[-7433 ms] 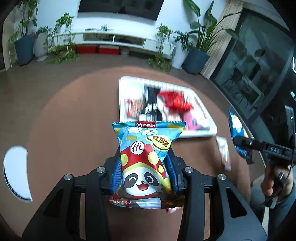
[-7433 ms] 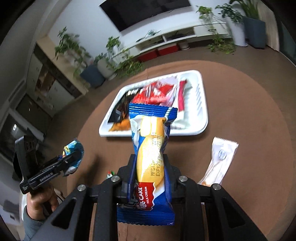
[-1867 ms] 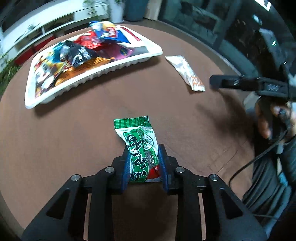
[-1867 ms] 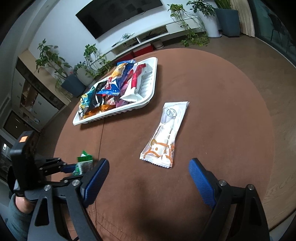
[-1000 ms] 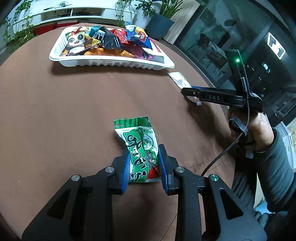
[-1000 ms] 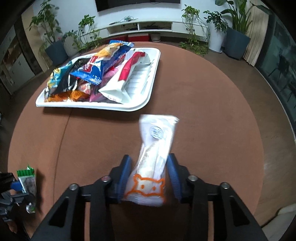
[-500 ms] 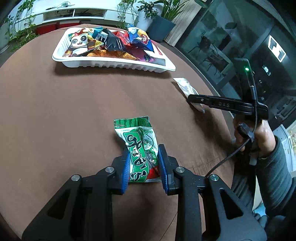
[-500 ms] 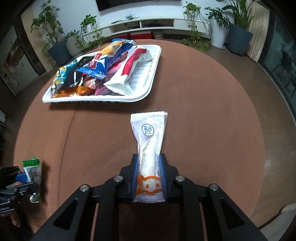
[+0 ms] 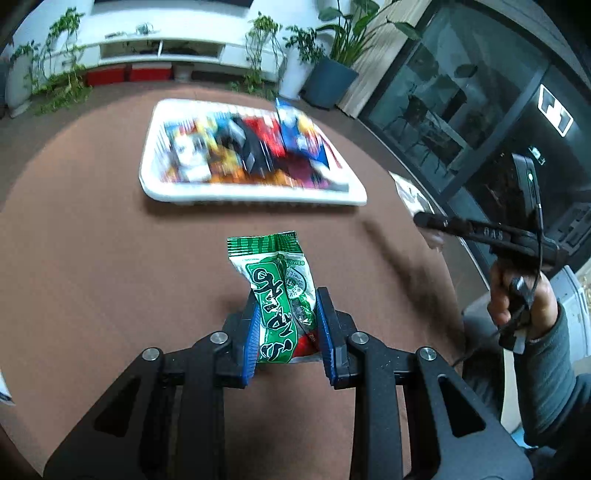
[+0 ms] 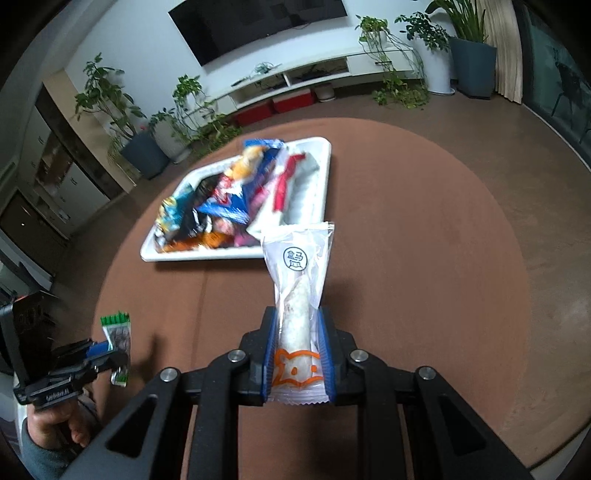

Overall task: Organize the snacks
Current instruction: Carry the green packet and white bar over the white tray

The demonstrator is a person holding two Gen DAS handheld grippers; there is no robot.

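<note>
Now the left gripper [image 9: 286, 332] is clamped on a green packet [image 9: 279, 295]. Meanwhile the right gripper [image 10: 297, 358] has just closed on a white packet [image 10: 301, 291] (both near the brown table's [image 10: 424, 258] front), with the full tray [image 10: 325, 177] farther back.

round brown table [image 10: 424, 240] | wall TV [image 10: 258, 26] | white media shelf [image 9: 159, 48] | potted plants [image 10: 469, 37]

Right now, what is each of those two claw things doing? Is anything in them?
Left gripper: shut on the green snack packet.
Right gripper: jaws just closed, shut on the white snack packet.
</note>
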